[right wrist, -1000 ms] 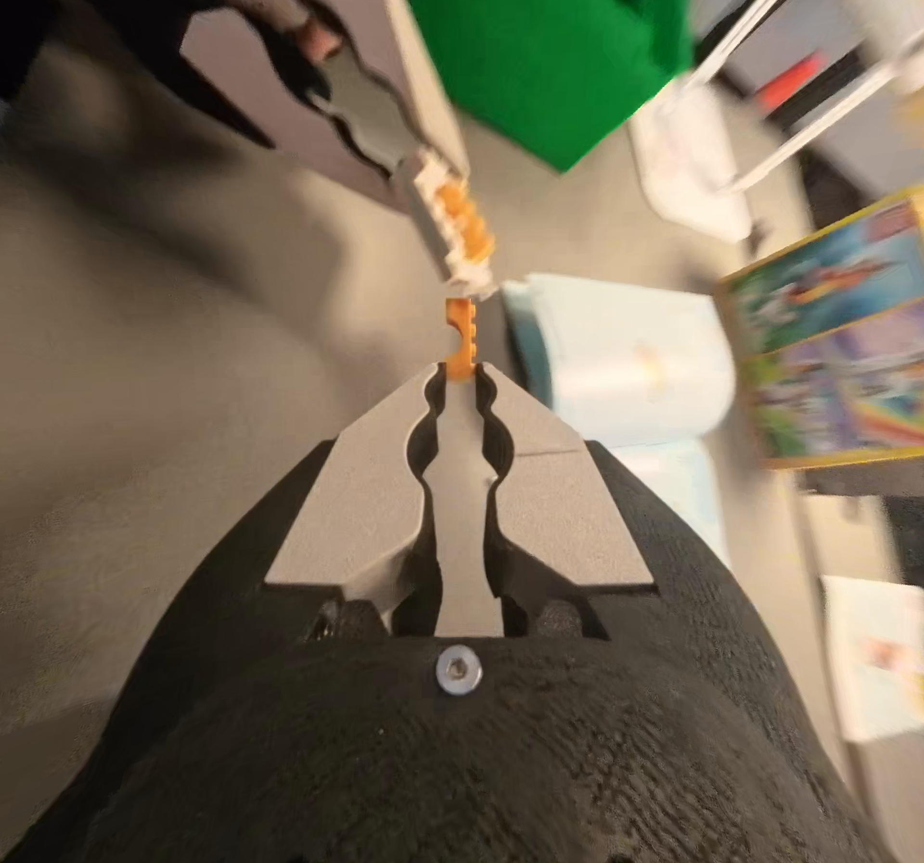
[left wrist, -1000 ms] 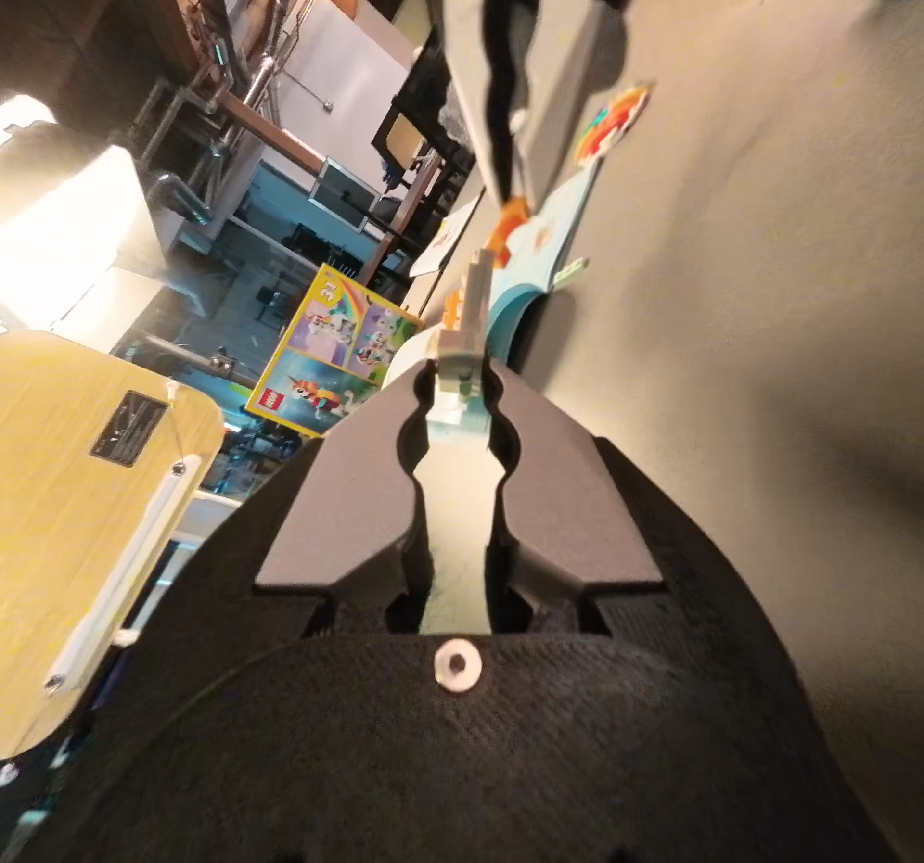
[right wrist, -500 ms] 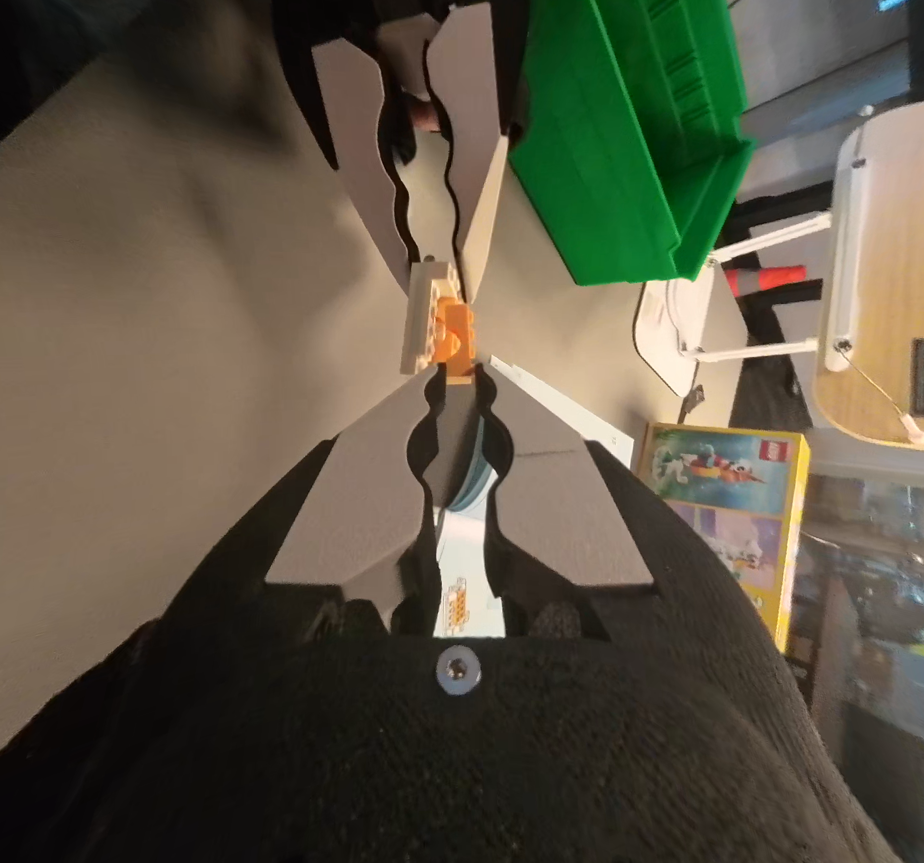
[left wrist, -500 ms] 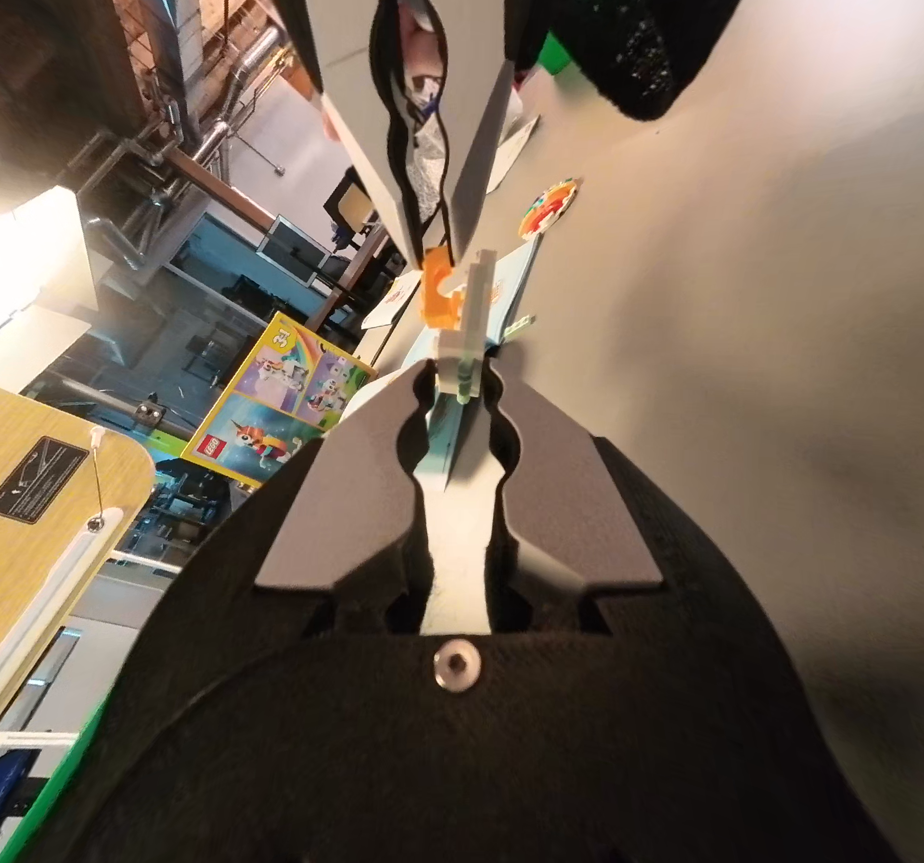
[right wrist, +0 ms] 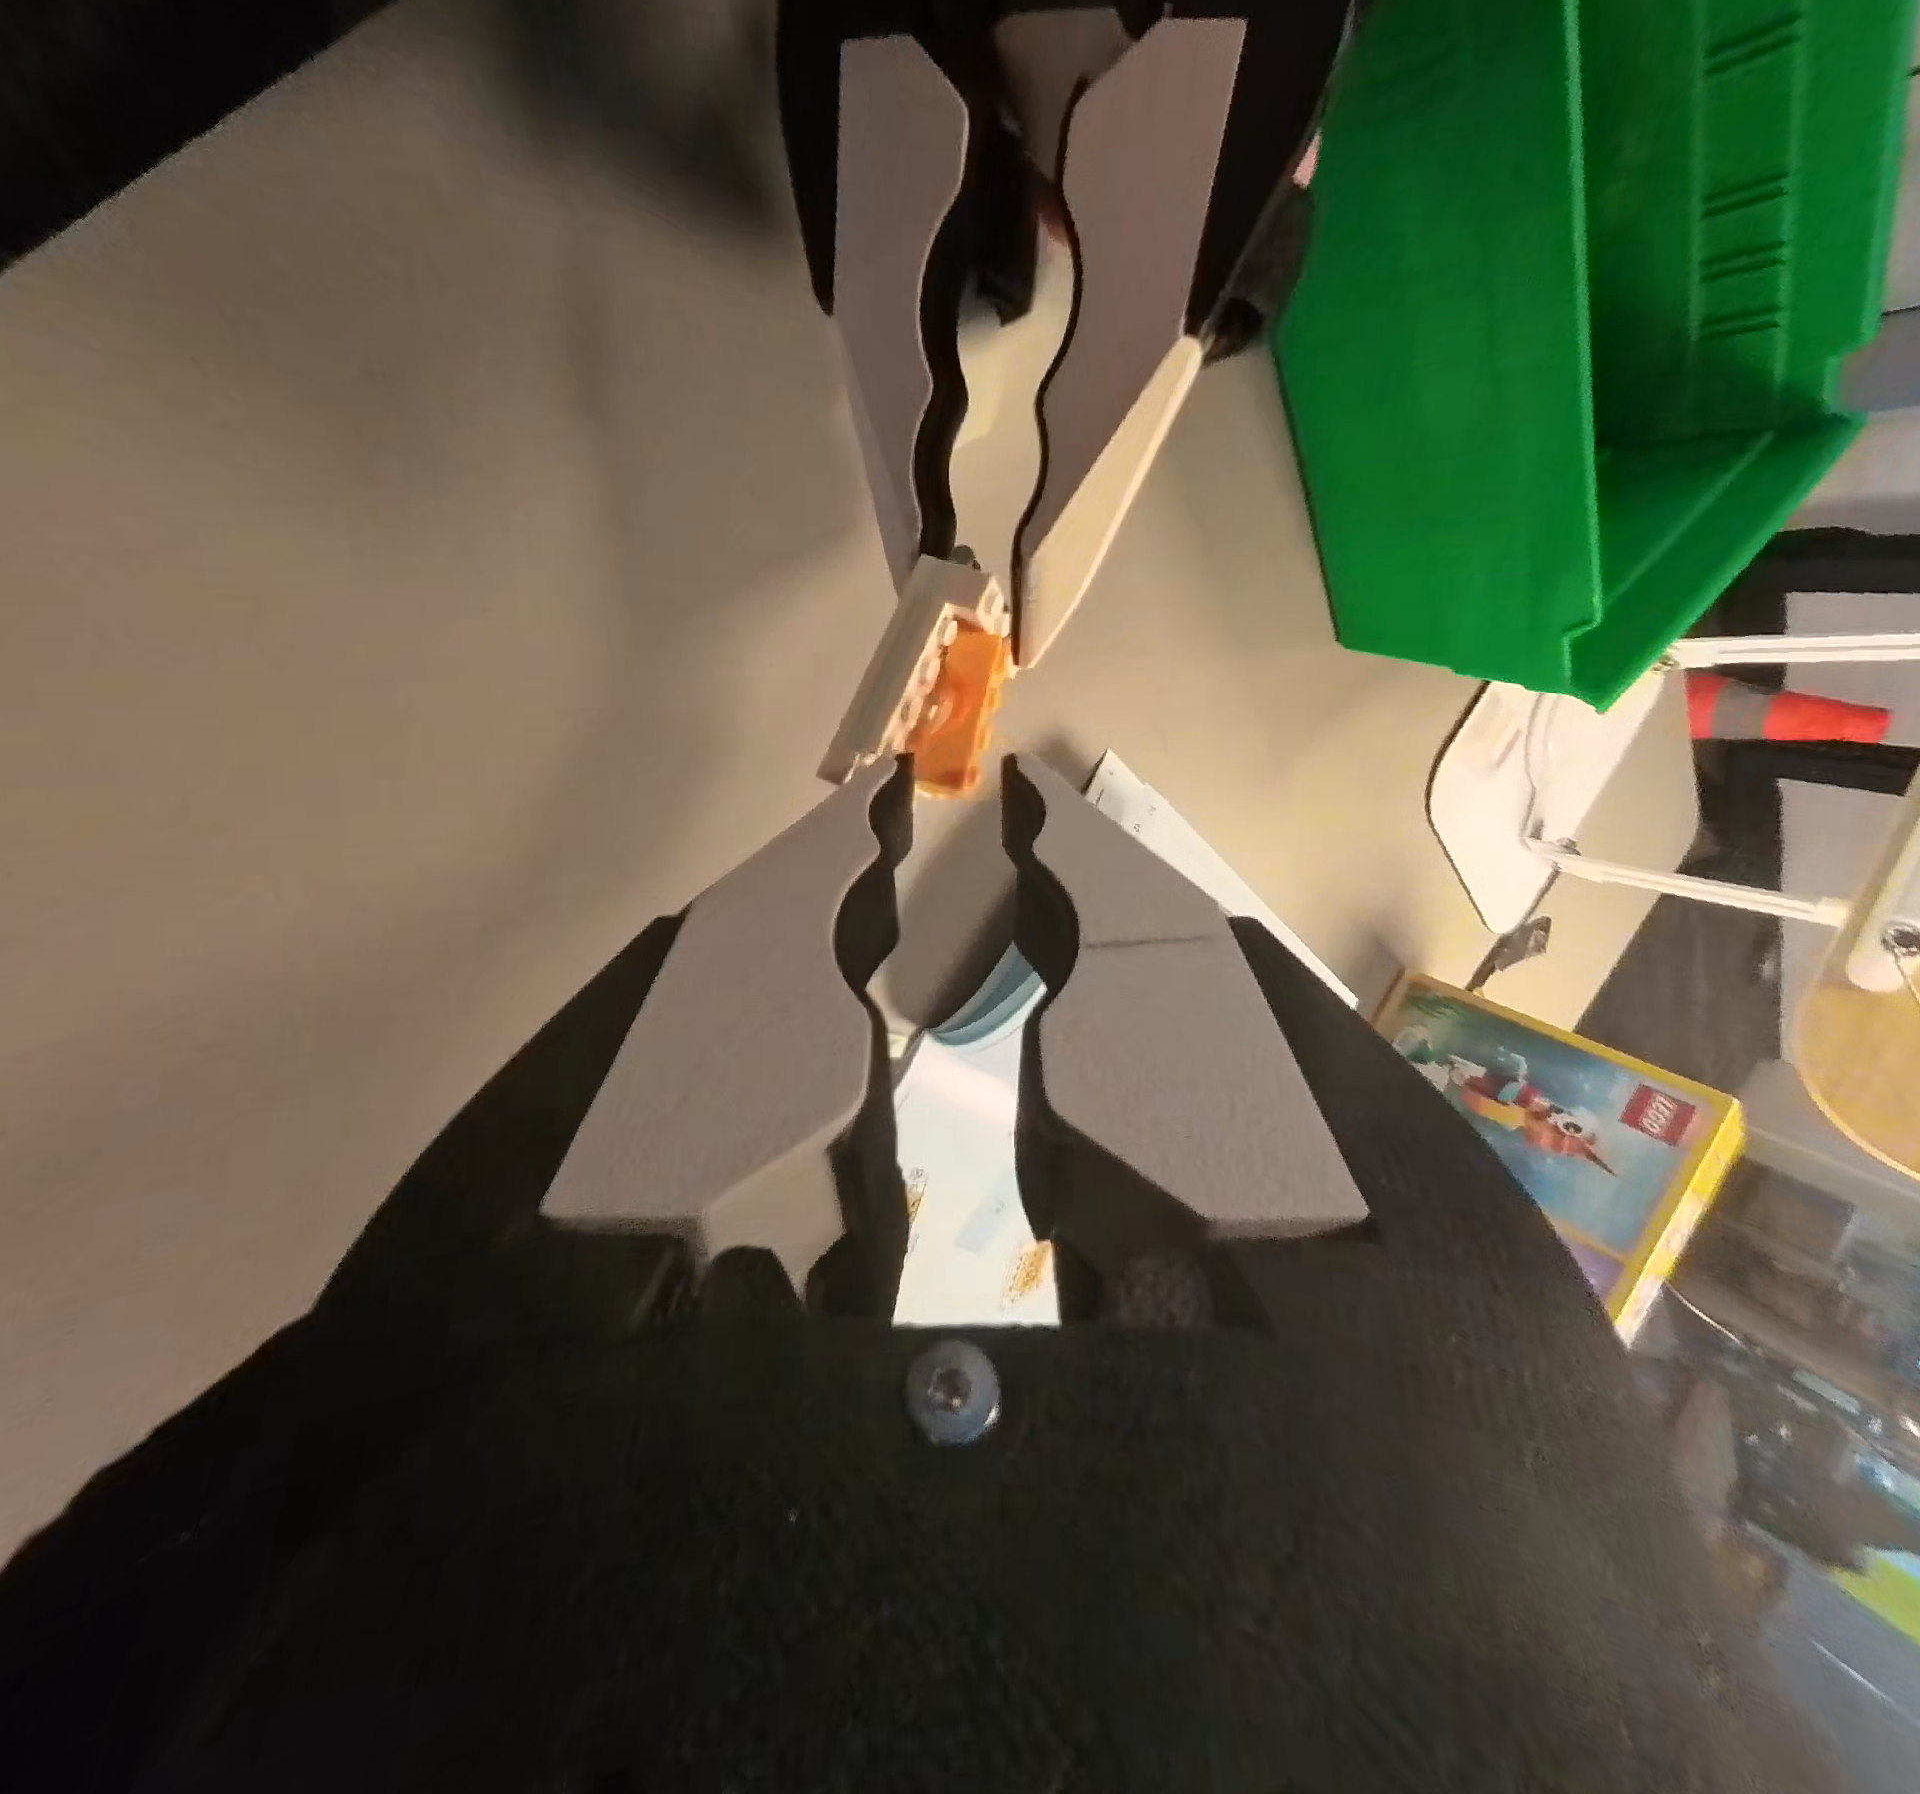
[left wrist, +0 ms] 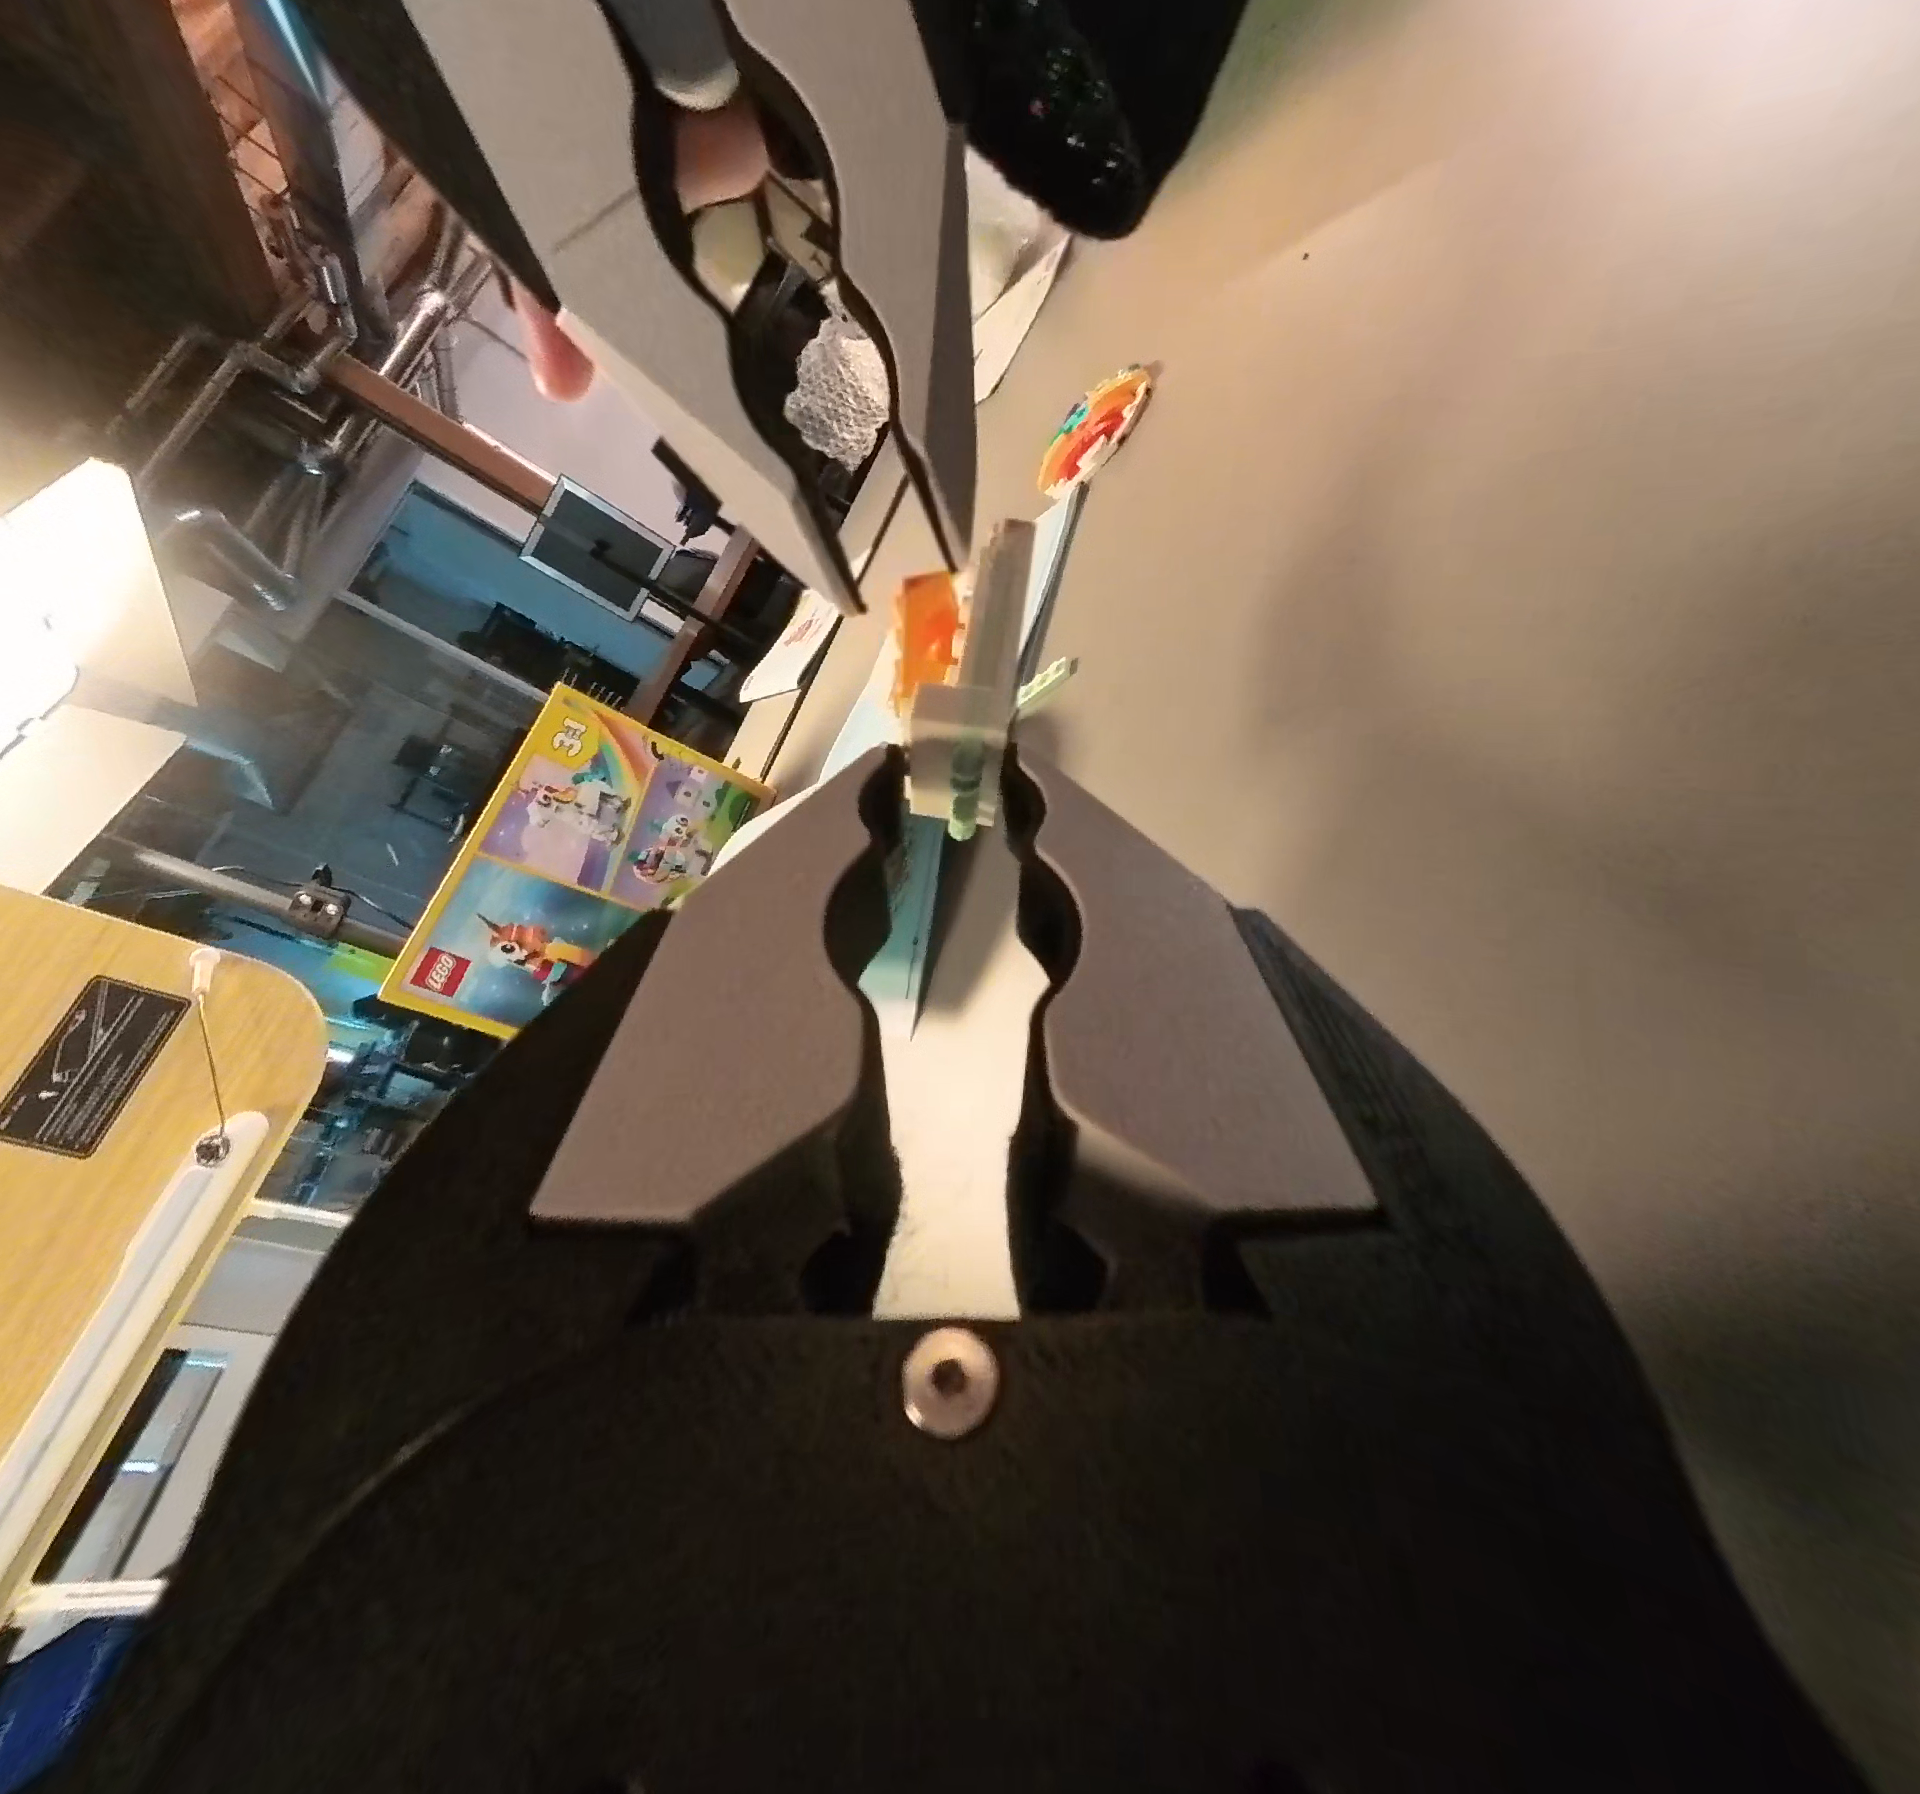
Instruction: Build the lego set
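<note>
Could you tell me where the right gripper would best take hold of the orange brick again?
Probably the orange brick by its two free side faces, from its outer end straight along the right gripper; its inner face sits against the white plate, which the left gripper holds.

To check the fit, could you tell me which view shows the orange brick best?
The right wrist view: the orange brick faces the camera, seated on the white plate. The left wrist view shows the brick edge-on, partly behind the plate.

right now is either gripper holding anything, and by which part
The left gripper pinches the white plate by its near end. The right gripper is open beside the orange brick.
</note>
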Available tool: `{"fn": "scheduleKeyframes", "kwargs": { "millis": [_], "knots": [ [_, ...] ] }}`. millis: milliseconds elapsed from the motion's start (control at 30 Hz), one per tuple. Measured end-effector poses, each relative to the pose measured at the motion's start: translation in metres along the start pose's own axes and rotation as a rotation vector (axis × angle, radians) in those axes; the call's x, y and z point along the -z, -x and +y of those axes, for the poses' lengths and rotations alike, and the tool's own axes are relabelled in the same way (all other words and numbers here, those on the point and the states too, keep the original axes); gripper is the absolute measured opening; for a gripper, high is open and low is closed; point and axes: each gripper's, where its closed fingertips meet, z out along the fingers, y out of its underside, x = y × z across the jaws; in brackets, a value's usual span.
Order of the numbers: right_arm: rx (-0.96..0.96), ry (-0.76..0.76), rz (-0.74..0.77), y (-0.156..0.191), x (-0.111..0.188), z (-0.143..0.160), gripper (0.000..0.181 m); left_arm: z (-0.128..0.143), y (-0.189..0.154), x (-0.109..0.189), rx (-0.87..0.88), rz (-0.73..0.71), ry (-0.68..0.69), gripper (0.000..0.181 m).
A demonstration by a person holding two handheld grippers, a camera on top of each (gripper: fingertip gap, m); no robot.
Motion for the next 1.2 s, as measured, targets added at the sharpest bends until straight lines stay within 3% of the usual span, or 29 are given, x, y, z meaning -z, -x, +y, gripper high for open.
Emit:
{"fn": "scheduleKeyframes", "kwargs": {
  "millis": [267, 433, 533, 733, 1067, 1200],
  "knots": [
    [-0.08, -0.014, -0.112, 0.007, 0.006, 0.0, 0.039, -0.001, 0.0, 0.0, -0.005, -0.001, -0.002, 0.017],
    [-0.178, -0.016, 0.053, -0.002, -0.001, -0.006, 0.054, 0.004, 0.011, 0.0, 0.043, -0.045, 0.022, 0.017],
    [-0.138, 0.09, 0.239, -0.011, -0.011, 0.004, 0.054, 0.005, 0.016, 0.001, 0.074, -0.059, 0.018, 0.017],
    [-0.072, 0.146, 0.392, -0.016, -0.017, 0.002, 0.02, 0.004, 0.016, 0.002, 0.106, -0.052, 0.009, 0.017],
    [0.107, 0.255, 0.424, -0.015, -0.02, 0.006, 0.019, 0.009, 0.013, 0.0, 0.105, -0.032, 0.05, 0.017],
    [-0.017, 0.224, 0.384, -0.015, -0.023, 0.009, 0.02, 0.012, 0.012, -0.002, 0.11, -0.028, 0.067, 0.017]
  ]
}}
